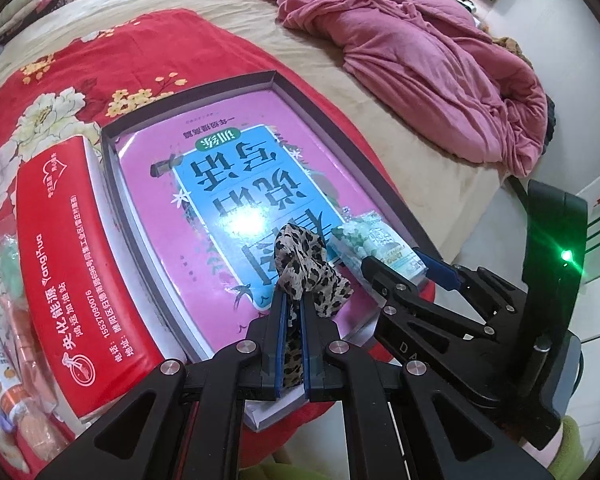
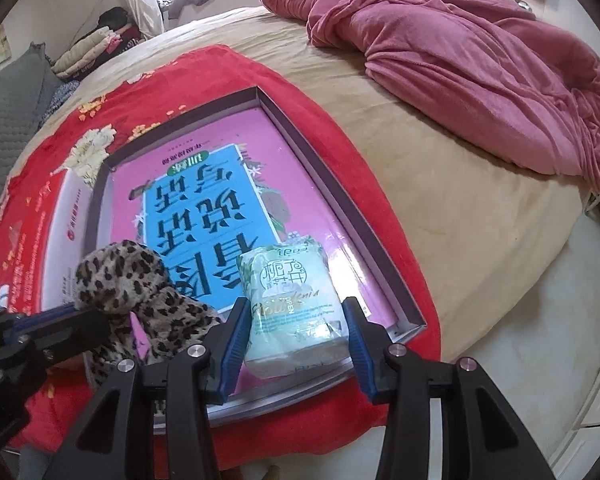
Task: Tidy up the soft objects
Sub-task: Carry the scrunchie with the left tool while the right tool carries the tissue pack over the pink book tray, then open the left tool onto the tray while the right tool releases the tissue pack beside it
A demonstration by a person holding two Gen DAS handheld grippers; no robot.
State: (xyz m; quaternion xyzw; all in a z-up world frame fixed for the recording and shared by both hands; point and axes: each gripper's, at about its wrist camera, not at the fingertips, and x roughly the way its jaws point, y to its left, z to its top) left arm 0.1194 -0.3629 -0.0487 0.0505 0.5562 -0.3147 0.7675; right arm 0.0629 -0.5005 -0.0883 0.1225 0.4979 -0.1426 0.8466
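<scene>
Gripping one leopard-print cloth (image 1: 306, 268) (left claw (image 1: 293, 300)); one tissue pack (image 2: 296, 308), right claw (image 2: 298, 316)

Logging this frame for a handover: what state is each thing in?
Left tool: shut on the leopard-print cloth.
Right tool: around the tissue pack, pads at its sides, over the shallow box.
Shallow box: lidless, a pink book lying flat inside.
Red tissue box: flat beside the shallow box.
Pink blanket: crumpled on the bed.
</scene>
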